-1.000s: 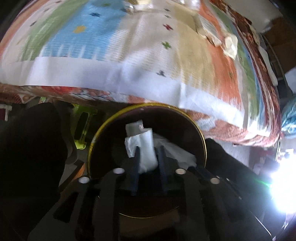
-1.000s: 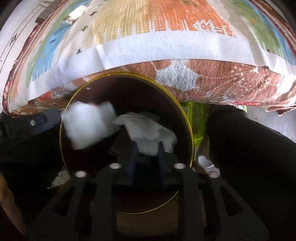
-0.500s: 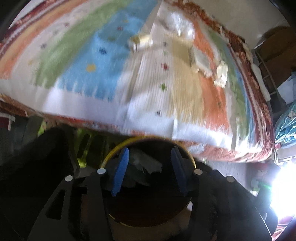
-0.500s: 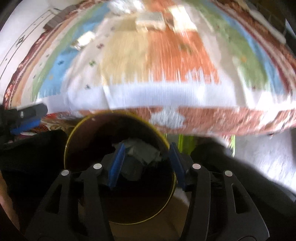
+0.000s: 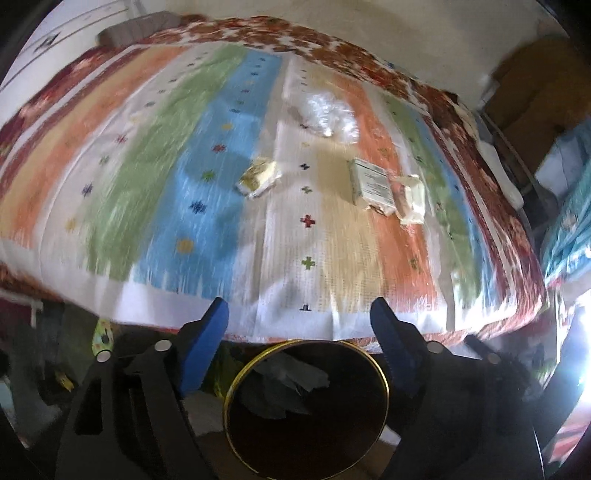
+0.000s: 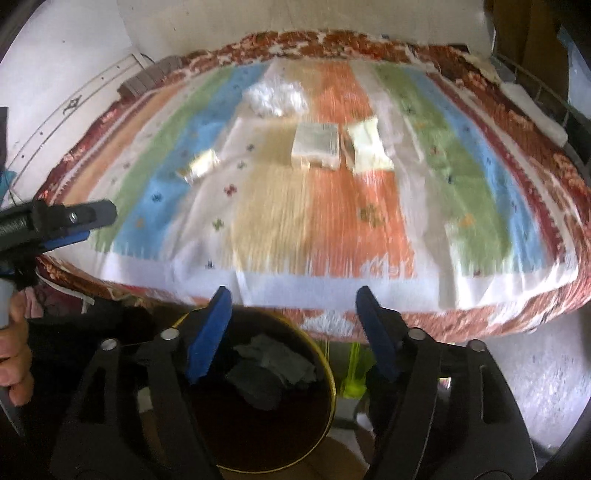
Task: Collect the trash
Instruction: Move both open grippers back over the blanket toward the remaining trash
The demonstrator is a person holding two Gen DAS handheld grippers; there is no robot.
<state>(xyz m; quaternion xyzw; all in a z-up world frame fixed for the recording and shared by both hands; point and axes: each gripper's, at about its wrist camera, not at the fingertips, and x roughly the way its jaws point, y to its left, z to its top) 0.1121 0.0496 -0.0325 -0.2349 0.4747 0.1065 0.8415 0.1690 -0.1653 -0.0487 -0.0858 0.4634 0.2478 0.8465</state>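
Note:
A dark round bin with a yellow rim (image 5: 384,376) (image 6: 330,373) stands below the bed's near edge, with crumpled tissue (image 5: 291,384) (image 6: 273,369) inside. My left gripper (image 5: 299,314) is open and empty above the bin. My right gripper (image 6: 293,306) is open and empty too. On the striped blanket lie a small yellow wrapper (image 5: 258,177) (image 6: 199,166), a flat white packet (image 5: 371,181) (image 6: 316,144), a cream wrapper beside it (image 5: 410,199) (image 6: 369,147) and a clear plastic bag (image 5: 325,114) (image 6: 275,96).
The striped blanket (image 5: 184,184) (image 6: 461,166) covers the bed. The left gripper's body (image 6: 59,218) shows at the left of the right wrist view. A brown object (image 5: 136,26) lies at the bed's far corner. Furniture (image 5: 535,85) stands at the right.
Both grippers opened and dropped their tissues into the bin. Both then rose and tilted up toward the bed, so the trash on the blanket came into view.

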